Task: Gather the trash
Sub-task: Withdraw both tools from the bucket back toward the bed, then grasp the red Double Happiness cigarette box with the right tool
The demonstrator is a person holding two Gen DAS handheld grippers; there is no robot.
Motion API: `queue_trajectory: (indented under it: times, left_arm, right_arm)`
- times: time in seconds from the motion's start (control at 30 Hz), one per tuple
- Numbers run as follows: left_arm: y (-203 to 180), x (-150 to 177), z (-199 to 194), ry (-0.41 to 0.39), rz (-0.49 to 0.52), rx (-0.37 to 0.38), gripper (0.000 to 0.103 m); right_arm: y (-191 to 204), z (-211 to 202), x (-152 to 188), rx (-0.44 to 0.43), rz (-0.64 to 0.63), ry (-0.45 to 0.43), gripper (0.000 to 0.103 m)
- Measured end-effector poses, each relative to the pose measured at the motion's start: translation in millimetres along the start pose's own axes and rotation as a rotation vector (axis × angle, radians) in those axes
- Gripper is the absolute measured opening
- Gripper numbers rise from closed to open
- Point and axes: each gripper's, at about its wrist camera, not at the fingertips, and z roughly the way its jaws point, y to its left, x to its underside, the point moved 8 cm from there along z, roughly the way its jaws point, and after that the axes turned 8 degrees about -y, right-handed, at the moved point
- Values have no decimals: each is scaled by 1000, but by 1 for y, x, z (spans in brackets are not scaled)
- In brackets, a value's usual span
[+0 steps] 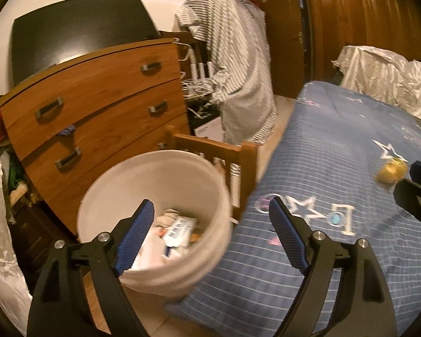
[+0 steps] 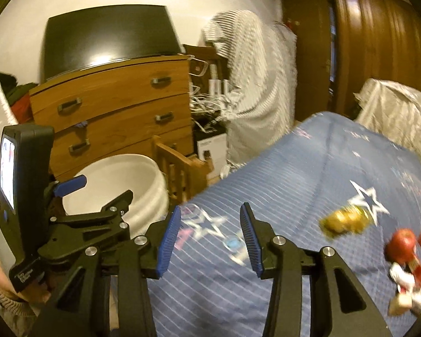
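Right now your left gripper (image 1: 210,219) is spread wide, with nothing between its blue pads (image 1: 134,236). It hangs over the edge of the white bucket (image 1: 118,179), which stands on the floor just beside the bed. Inside the bucket you can see papers and wrappers (image 1: 176,230) piled up.

Your right gripper (image 2: 210,238) is spread apart too, and it holds nothing. It is over the blue blanket (image 2: 294,182) with the white stars on it. In the right wrist view, your left gripper (image 2: 95,193) shows at the left side, over the white bucket (image 2: 143,168).

On the blanket, off to the right of your right gripper, lies a crumpled gold wrapper (image 2: 345,220). It looks blurry. The left wrist view shows the same gold wrapper (image 1: 390,171) on the blanket, near the tip of the right gripper (image 1: 415,185) at the right edge. Farther right in the right wrist view sits a red and white bunch of trash (image 2: 407,258), also on the blanket. It is too blurry to tell what it is.

Behind the bucket stands a brown dresser (image 1: 98,98) with three drawers. A small wooden chair (image 1: 227,151) is between the dresser and the bed. A striped cloth (image 1: 238,70) hangs over something tall behind the chair.
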Motion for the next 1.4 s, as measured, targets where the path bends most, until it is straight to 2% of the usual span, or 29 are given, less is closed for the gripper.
queue_trajectory:
  times: [0.43,0.73,0.9,1.0,1.03,1.17,1.3,1.4]
  left_arm:
    - [-108,24,-26,33,114,151,89]
    - [-196,63,-46,94,244,272,90]
    - [-245,84,-58,116,309,344,90]
    - [-272,89,-61,110,331,385,91]
    - [-278,88,-61,105,334,393,91]
    - [-304,84,-51,101,319,416,91]
    - [-320,81,-38,107,295,424,91]
    - [-326,91,-24,171,290,443,91]
  right_arm:
    - [-126,-75,73,167,195,26,52]
    - [-204,-120,126,273,331,25,54]
    - [-266,-151,156,364,436,-2,56]
    - [-308,-169,165,422,493,-29,61]
    - [-323,-173,165,439,505,-42,65]
    - [-366,-166,156,481,483,-45,86]
    - [-408,-125,148,486,461,31,90]
    - [-435,-91,151,479,505,103,90]
